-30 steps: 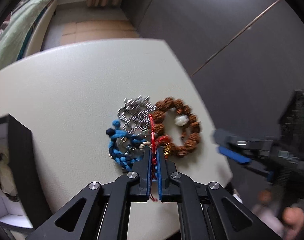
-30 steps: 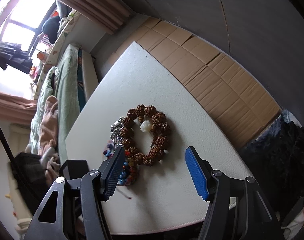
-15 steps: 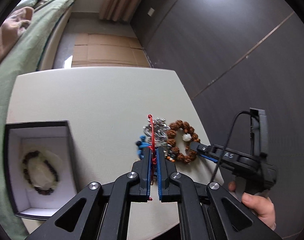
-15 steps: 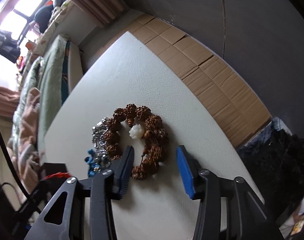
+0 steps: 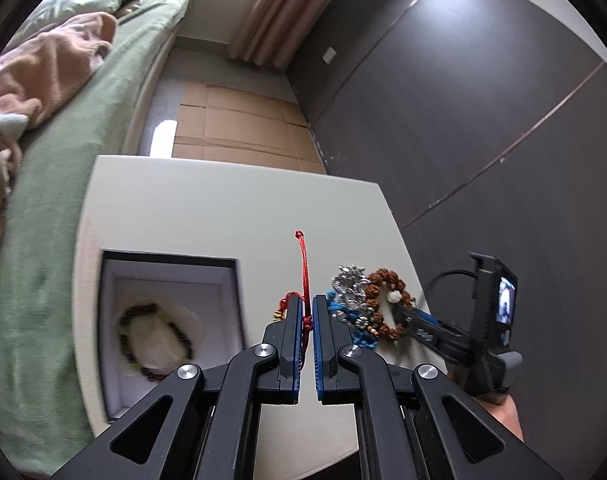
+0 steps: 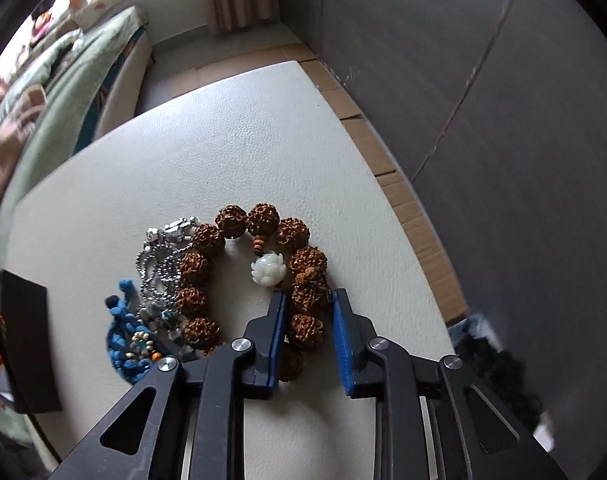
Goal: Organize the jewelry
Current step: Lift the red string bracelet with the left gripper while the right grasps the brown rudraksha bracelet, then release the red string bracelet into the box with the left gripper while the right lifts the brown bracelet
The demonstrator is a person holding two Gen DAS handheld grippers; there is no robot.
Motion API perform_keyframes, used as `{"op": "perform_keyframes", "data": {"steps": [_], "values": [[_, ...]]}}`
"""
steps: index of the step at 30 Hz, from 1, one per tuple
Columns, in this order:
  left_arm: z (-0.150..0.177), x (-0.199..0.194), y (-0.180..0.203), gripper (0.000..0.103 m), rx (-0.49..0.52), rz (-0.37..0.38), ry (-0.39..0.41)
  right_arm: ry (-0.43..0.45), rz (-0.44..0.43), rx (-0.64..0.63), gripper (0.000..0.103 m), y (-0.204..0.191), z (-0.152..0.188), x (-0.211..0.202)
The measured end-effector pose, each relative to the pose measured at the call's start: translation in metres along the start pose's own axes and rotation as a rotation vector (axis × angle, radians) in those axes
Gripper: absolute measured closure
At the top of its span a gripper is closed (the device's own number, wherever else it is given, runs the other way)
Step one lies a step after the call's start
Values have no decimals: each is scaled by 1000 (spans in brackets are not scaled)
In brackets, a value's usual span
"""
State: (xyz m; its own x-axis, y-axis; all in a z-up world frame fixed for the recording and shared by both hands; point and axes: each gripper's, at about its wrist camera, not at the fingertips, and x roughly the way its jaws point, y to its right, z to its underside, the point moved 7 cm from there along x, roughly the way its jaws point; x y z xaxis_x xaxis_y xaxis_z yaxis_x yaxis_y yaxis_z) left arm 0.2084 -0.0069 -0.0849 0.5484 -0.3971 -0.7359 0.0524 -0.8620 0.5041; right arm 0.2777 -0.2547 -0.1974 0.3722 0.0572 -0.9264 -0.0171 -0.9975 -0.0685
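My left gripper (image 5: 307, 312) is shut on a red cord bracelet (image 5: 303, 268) and holds it above the white table (image 5: 223, 216); its knotted end sticks up. A black box (image 5: 167, 320) with a white lining and a dark bead bracelet (image 5: 155, 340) lies at the left. My right gripper (image 6: 307, 300) is low on the table, its jaws on either side of the brown seed-bead bracelet (image 6: 259, 220) with a white lotus bead (image 6: 267, 268); whether they touch it is unclear. A silver chain (image 6: 159, 264) and a blue braided bracelet (image 6: 123, 332) lie beside it.
The table's right edge (image 6: 363, 152) is near the dark wall panels (image 6: 503, 120). A bed with green bedding (image 5: 63, 120) runs along the left. Cardboard sheets (image 5: 231, 120) cover the floor beyond the table. The black box corner (image 6: 23, 340) shows at the left of the right wrist view.
My left gripper has lifted the red cord off the pile and moved back and left, toward the box. My right gripper has come down and narrowed around the brown bead bracelet.
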Motion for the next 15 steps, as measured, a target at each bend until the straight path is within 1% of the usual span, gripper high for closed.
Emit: {"op": "perform_keyframes", "data": {"steps": [3, 7, 10, 15], "values": [[-3, -13, -13, 99, -15, 0, 16, 61, -76, 38, 80, 3, -3, -20], [-1, -24, -29, 99, -25, -18, 29, 143, -181, 57, 80, -6, -2, -51], [1, -25, -40, 98, -32, -34, 24, 210, -262, 41, 83, -21, 1, -79], [1, -27, -52, 98, -47, -39, 30, 296, -341, 7, 83, -51, 7, -110]]}}
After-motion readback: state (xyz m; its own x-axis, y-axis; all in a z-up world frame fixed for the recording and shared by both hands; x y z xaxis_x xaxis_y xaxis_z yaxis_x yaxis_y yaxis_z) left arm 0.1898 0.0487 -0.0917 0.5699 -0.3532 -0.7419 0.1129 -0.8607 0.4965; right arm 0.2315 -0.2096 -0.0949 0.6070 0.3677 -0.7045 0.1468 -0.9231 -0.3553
